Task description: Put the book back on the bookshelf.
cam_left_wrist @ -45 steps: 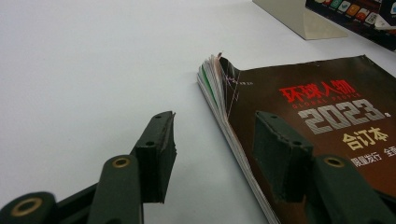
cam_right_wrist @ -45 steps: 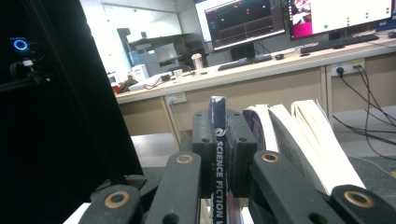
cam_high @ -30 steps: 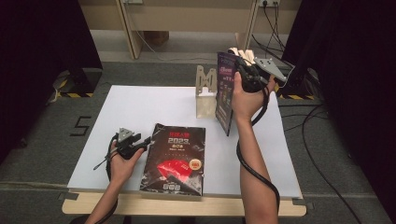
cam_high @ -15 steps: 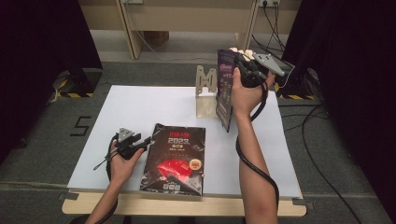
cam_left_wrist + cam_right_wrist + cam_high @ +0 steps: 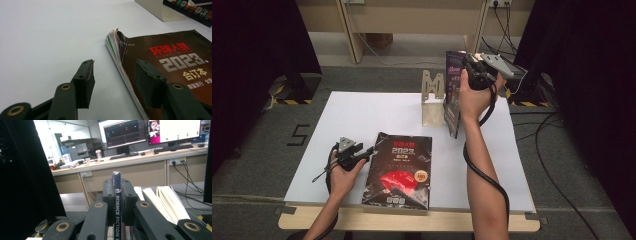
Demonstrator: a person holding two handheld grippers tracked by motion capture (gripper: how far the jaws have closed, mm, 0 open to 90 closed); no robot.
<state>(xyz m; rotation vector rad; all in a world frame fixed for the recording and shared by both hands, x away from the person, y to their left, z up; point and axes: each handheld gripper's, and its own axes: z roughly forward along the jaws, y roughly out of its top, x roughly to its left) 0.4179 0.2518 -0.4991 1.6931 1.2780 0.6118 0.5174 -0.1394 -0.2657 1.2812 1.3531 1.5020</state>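
A black magazine (image 5: pixel 399 170) with red print and "2023" on its cover lies flat near the white table's front edge. My left gripper (image 5: pixel 367 151) rests at its upper left corner, open. In the left gripper view (image 5: pixel 115 72) one jaw is over the bare table and the other over the cover (image 5: pixel 172 60), with the curled page edge between them and untouched. My right gripper (image 5: pixel 464 64) is raised at the back right, shut on the spine of a dark blue magazine (image 5: pixel 453 105) that hangs upright. In the right gripper view (image 5: pixel 117 187) the spine (image 5: pixel 116 176) sits clamped between both pads.
A beige bookend stand (image 5: pixel 432 100) stands on the white table (image 5: pixel 362 115) just left of the held magazine. Open floor, cables and dark curtains surround the table. A desk with monitors (image 5: pixel 125 132) lies beyond.
The right gripper has raised the upright magazine a little. The left gripper and the flat magazine have stayed in place.
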